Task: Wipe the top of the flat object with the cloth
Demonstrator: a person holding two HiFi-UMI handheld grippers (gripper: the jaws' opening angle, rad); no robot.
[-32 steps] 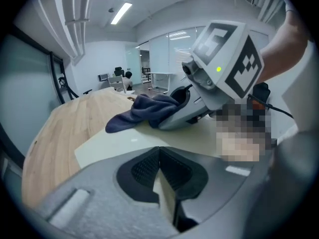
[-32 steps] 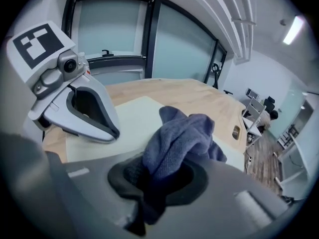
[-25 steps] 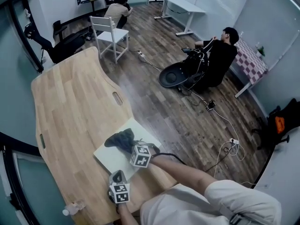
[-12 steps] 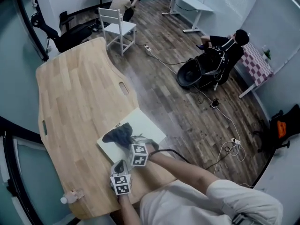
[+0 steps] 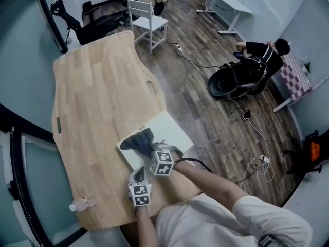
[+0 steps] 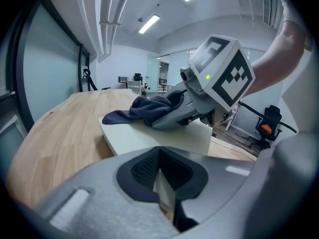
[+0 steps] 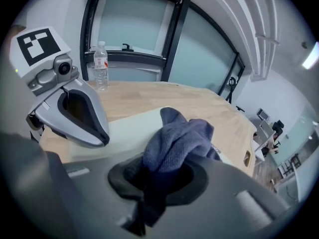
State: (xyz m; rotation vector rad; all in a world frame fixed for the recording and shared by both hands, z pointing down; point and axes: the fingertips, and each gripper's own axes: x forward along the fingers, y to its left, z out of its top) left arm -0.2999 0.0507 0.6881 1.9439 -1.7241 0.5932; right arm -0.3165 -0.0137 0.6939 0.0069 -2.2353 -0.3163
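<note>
A flat white board (image 5: 169,128) lies on the wooden table (image 5: 97,96) near its front edge. A dark blue cloth (image 5: 139,140) rests on the board's left half, and my right gripper (image 5: 152,151) is shut on it, pressing it to the top. The bunched cloth (image 7: 179,138) fills the right gripper's (image 7: 164,183) jaws in the right gripper view. My left gripper (image 5: 138,176) is shut at the board's near edge, just left of the right one. Its own view shows the board (image 6: 164,136), the cloth (image 6: 144,109) and its closed jaws (image 6: 160,185).
A water bottle (image 5: 82,205) lies near the table's front left corner and shows in the right gripper view (image 7: 101,66). The table's right edge (image 5: 163,98) drops to wood flooring with cables (image 5: 257,138). A white chair (image 5: 146,19) and seated people (image 5: 262,53) are beyond.
The head view has swung, so the table and board sit higher and further right. My left gripper has come closer to the board's near edge and to the right gripper. The cloth stays on the board.
</note>
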